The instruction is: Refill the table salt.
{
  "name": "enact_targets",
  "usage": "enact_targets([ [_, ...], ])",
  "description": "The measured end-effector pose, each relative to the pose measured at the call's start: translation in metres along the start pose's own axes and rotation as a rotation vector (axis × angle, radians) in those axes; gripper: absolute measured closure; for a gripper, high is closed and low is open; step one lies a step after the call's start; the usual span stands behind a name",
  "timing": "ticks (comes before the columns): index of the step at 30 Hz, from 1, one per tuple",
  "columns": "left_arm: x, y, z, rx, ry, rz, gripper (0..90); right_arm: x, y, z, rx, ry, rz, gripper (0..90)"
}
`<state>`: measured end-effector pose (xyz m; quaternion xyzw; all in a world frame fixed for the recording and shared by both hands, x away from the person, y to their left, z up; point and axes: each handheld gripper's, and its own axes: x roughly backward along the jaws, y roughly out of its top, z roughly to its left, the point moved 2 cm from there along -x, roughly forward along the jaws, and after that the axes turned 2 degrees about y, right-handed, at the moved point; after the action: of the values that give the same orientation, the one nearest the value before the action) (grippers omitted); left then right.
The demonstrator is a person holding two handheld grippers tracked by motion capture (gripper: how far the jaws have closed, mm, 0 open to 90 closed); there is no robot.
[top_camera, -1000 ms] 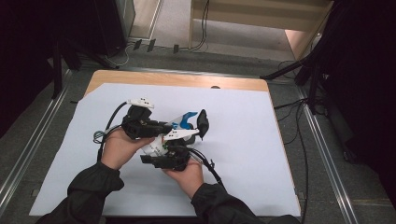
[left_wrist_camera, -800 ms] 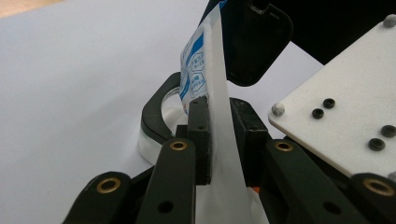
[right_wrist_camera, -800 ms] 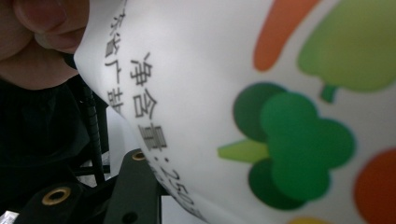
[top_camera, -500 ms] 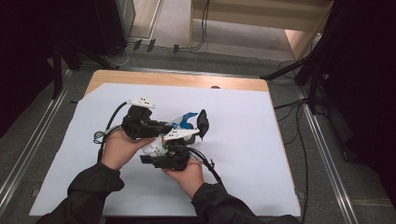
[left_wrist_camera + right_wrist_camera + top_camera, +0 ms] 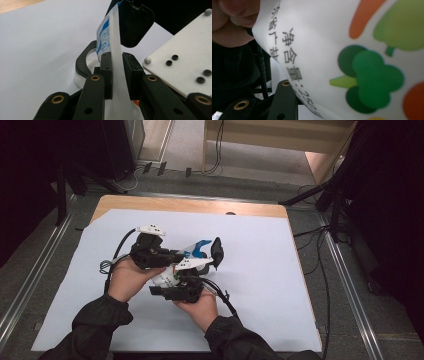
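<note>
Item: you are pinching the white plastic pouch with blue print (image 5: 110, 37) between your left gripper (image 5: 117, 75) pads, its long axis running away toward a black clip (image 5: 217, 251), while your right gripper (image 5: 181, 289), grip unreadable, is pressing beneath it, above the white sheet (image 5: 280, 285).

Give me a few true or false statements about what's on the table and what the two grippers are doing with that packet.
1. The left gripper is clamped on the thin edge of a white packet. True.
2. The packet is printed with pictures of fish. False: the right gripper view shows green and orange vegetable drawings on the packet.
3. The table is covered by a white sheet. True.
4. The two grippers are far apart at opposite table edges. False: the right gripper sits close beside the left gripper, near the middle of the sheet.
5. The packet lies flat, untouched. False: it is held up between the grippers.
</note>
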<state>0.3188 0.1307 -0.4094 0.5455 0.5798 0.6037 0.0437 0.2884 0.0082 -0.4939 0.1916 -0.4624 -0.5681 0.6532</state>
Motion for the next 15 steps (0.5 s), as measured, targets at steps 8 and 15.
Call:
enact_targets([
  [8, 0.0001, 0.0001, -0.0001, 0.002, 0.003, 0.001, 80.5, -0.0016, -0.0005, 0.001, 0.022, -0.008, 0.006, 57.9],
  [15, -0.0001, 0.0006, -0.0019, 0.007, 0.001, 0.0, 80.2, -0.0016, -0.0003, 0.0004, 0.02, -0.013, 0.007, 60.2],
])
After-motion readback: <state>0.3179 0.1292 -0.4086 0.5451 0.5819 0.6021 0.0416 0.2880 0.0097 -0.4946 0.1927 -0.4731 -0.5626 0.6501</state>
